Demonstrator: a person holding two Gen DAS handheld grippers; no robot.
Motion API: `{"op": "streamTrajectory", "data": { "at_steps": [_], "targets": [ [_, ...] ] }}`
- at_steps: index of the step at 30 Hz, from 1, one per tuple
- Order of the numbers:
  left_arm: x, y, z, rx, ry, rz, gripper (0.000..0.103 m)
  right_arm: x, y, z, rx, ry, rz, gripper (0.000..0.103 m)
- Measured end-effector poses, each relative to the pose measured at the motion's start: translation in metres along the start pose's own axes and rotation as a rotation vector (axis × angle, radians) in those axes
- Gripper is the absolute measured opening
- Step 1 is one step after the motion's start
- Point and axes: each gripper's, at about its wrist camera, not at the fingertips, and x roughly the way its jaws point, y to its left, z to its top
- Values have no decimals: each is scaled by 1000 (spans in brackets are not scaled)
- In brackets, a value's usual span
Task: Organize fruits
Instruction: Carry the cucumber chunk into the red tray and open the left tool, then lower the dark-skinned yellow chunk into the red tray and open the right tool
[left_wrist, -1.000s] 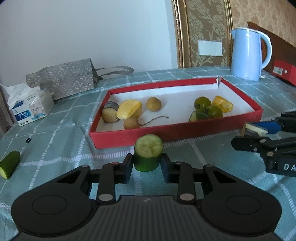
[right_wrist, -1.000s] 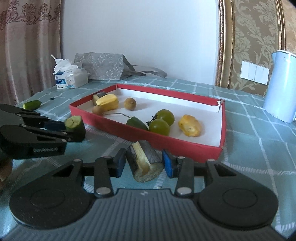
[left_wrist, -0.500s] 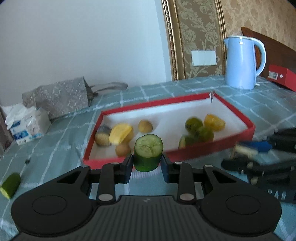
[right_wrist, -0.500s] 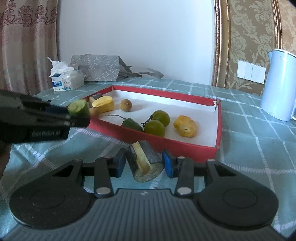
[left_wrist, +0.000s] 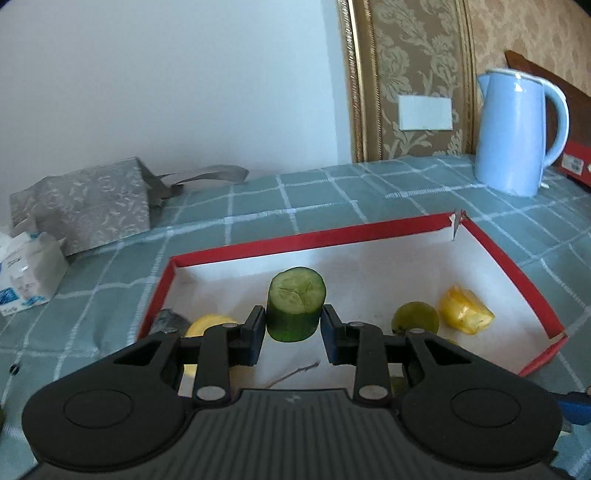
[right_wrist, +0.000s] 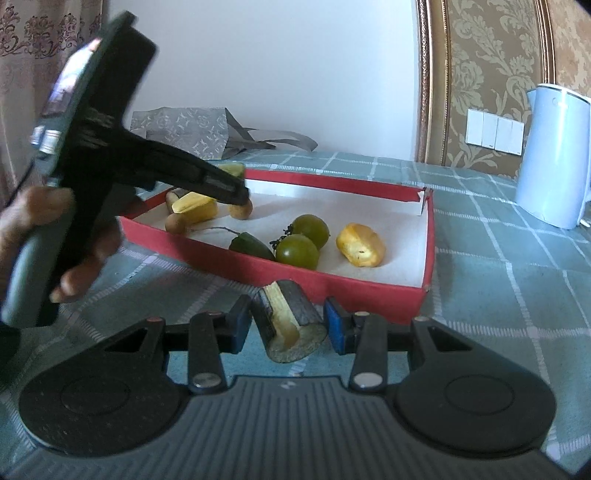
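My left gripper (left_wrist: 293, 326) is shut on a cucumber piece (left_wrist: 295, 302), held above the left half of the red tray (left_wrist: 303, 236). In the right wrist view the left gripper (right_wrist: 242, 184) reaches over the tray's left end, the cucumber piece (right_wrist: 232, 169) just showing above its fingers. My right gripper (right_wrist: 288, 325) is shut on a dark-skinned banana piece (right_wrist: 290, 319), just in front of the tray's near wall (right_wrist: 332, 286). In the tray lie two green tomatoes (right_wrist: 303, 242), a yellow fruit chunk (right_wrist: 360, 243), a green wedge (right_wrist: 251, 243), small brown fruits and a yellow piece (right_wrist: 195, 206).
A light blue kettle (left_wrist: 517, 133) stands at the back right on the checked cloth. A grey patterned bag (left_wrist: 85, 203) and a tissue pack (left_wrist: 26, 273) lie at the back left. A person's hand (right_wrist: 40, 229) holds the left gripper.
My left gripper has carried the cucumber piece forward and slightly up, from in front of the tray's near wall to above its inside. The right gripper with the banana piece has stayed in place.
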Motion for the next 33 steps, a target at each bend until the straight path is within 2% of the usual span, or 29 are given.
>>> {"op": "streamTrajectory", "data": {
  "at_steps": [2, 4, 6, 8, 11, 18, 24, 28, 33],
  "targets": [
    [5, -2, -1, 1, -1, 8, 33, 1, -1, 0, 5, 4, -1, 40],
    [6, -2, -4, 7, -7, 19, 40, 2, -3, 0, 12, 12, 1, 40],
    [1, -1, -6, 7, -39, 46, 72, 3, -3, 0, 17, 17, 1, 40],
    [-6, 2, -6, -3, -82, 69, 85, 4, -5, 1, 20, 17, 0, 40],
    [-19, 7, -10, -19, -121, 94, 85, 3, -4, 0, 16, 16, -1, 40],
    [-52, 28, -39, -99, -114, 143, 86, 0, -3, 0, 11, 0, -11, 40],
    [-73, 46, -61, -162, -79, 109, 88, -2, -1, 0, -7, -14, -25, 40],
    [-66, 53, -68, -191, -11, 84, 88, -1, -1, 3, -12, -21, -47, 40],
    [-61, 53, -72, -190, 23, 87, 88, 2, -7, 13, 26, -12, -59, 40]
  ]
}}
